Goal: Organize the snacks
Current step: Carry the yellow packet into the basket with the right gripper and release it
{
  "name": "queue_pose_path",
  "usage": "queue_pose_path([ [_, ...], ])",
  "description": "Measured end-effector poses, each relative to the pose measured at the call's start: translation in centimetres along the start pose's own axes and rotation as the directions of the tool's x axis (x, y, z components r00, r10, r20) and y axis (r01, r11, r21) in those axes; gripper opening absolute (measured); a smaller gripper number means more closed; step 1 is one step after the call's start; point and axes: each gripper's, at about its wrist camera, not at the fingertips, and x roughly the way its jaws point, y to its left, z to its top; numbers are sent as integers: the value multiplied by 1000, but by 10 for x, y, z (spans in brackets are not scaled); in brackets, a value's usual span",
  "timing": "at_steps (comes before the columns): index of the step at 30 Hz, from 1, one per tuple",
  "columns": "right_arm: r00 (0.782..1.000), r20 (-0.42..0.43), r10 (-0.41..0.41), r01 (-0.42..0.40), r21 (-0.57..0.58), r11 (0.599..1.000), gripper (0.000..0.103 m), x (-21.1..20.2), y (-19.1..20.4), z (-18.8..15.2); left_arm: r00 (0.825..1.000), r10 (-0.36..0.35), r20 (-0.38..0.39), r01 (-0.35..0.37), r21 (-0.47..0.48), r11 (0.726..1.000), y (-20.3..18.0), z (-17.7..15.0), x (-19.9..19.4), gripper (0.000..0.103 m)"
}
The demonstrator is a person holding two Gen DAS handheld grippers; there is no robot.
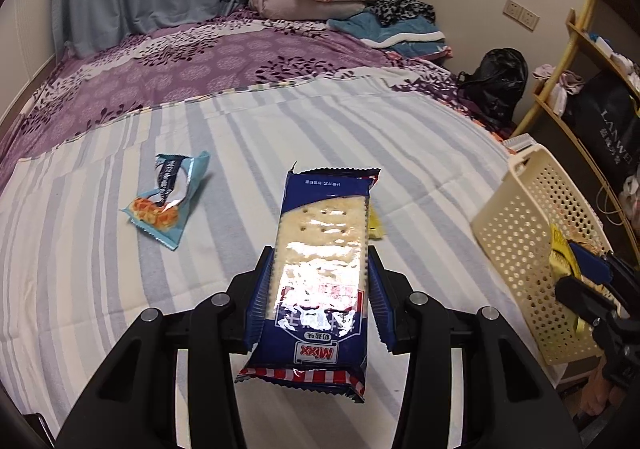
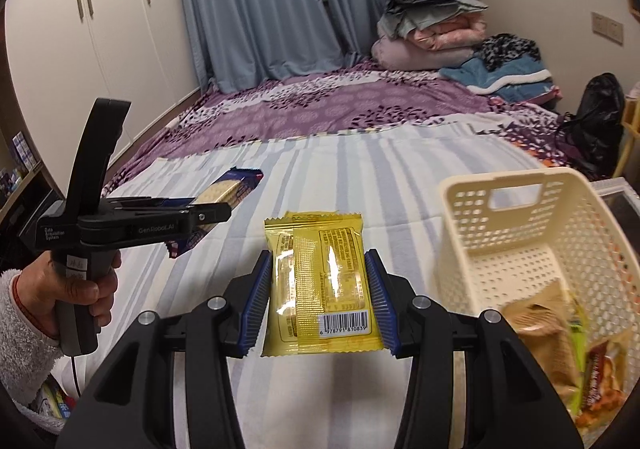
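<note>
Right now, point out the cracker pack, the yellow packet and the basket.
cracker pack (image 1: 320, 249), left wrist view, clear window over the crackers.
yellow packet (image 2: 320, 281), right wrist view, middle of its back.
basket (image 2: 516, 217), right wrist view, far perforated wall.

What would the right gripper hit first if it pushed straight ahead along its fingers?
Probably the striped sheet on the bed: the right gripper, shut on the yellow snack packet, points down at bare sheet. The cream basket sits off to its right, seemingly clear of that line, though depth is uncertain.

Open-topped basket (image 2: 516, 217), snacks (image 2: 552, 345) inside
</note>
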Motion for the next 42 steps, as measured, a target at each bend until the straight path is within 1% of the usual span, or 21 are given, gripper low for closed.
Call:
queue_pose_path([
  [10, 992, 40, -120, 117, 77, 990, 47, -48, -50, -15, 999, -53, 10, 52, 67, 996, -44, 0, -12, 45],
  [14, 986, 30, -162, 158, 95, 983, 47, -61, -68, -21, 997, -71, 10, 70, 90, 994, -58, 0, -14, 45],
  [18, 982, -1, -189, 188, 106, 976, 47, -67, -83, -31, 996, -90, 7, 89, 105, 990, -69, -3, -16, 45],
  [23, 979, -47, -197, 202, 131, 971, 47, -66, -95, -43, 994, -112, 2, 111, 120, 987, -81, -4, -17, 45],
  [28, 981, -106, -165, 182, 174, 968, 47, -49, -103, -44, 992, -126, 2, 125, 132, 983, -88, -4, -22, 45],
  [35, 966, -185, -183, 209, 133, 969, 46, -24, -106, -33, 992, -129, 9, 127, 131, 983, -88, -3, -27, 45],
  [42, 953, -262, -151, 188, 121, 975, 46, -15, -114, -25, 991, -136, 15, 133, 129, 983, -89, -3, -31, 45],
])
